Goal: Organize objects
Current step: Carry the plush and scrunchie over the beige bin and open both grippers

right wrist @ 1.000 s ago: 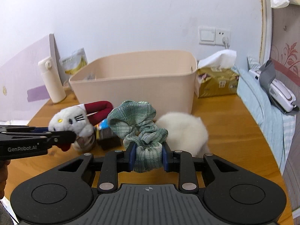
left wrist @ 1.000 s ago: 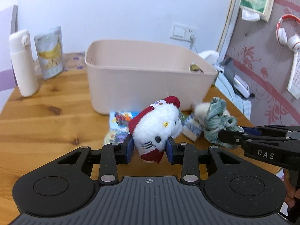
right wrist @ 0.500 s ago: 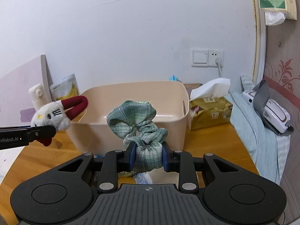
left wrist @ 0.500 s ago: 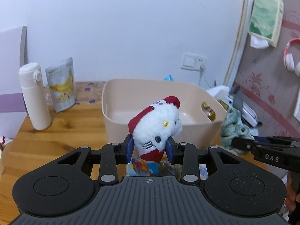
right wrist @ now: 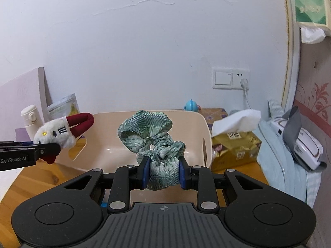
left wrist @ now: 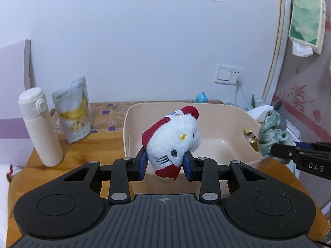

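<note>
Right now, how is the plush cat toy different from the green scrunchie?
The plush cat toy is fluffy white with red parts; the green scrunchie is thin plaid fabric, gathered into a loop. The toy sits in the left claw, the scrunchie in the right claw. Both are soft, clamped between blue pads and held above the beige bin.

White flask (left wrist: 40, 126) beside banana-chip pouch (left wrist: 72, 110)
</note>
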A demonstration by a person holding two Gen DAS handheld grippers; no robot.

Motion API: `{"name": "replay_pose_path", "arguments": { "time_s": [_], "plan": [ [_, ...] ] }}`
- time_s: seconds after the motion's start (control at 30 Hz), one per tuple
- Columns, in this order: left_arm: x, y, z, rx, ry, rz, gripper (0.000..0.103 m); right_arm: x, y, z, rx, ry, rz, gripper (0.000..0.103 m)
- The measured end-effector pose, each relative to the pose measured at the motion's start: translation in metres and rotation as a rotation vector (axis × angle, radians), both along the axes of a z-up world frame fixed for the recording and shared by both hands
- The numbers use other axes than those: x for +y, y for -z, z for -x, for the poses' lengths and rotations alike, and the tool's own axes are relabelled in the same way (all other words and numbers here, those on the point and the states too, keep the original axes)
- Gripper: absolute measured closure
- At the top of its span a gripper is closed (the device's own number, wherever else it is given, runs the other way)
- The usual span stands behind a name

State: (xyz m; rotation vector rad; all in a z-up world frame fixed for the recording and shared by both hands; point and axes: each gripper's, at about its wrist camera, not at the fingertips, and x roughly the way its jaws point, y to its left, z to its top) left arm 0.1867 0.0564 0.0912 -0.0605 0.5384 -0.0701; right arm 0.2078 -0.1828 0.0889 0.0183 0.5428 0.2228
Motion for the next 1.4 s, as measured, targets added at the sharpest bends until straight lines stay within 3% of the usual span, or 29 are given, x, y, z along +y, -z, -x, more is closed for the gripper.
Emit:
{"name": "replay_pose_path", "arguments": {
  "time_s": [0.33,0.9,1.13,1.37,1.4],
  "plan": [
    [-0.013,0.009,-0.059,0.031,-0.001,-0.081,0.067,0.015,0.008,-0.044,0.025,-0.020,0.040,0.076],
    [-0.027,0.051,-0.116,0.209,0.041,-0.177,0.067,0.033,0.036,-0.091,0.154,-0.071,0.216,0.073],
    [-0.031,0.057,-0.119,0.256,0.068,-0.192,0.064,0.033,0.043,-0.092,0.179,-0.077,0.215,0.057],
    [-0.029,0.049,-0.113,0.236,0.065,-0.168,0.060,0.026,0.029,-0.080,0.133,-0.053,0.188,0.038],
    [-0.028,0.046,-0.111,0.230,0.061,-0.161,0.054,0.026,0.026,-0.078,0.126,-0.051,0.186,0.035]
  ]
}}
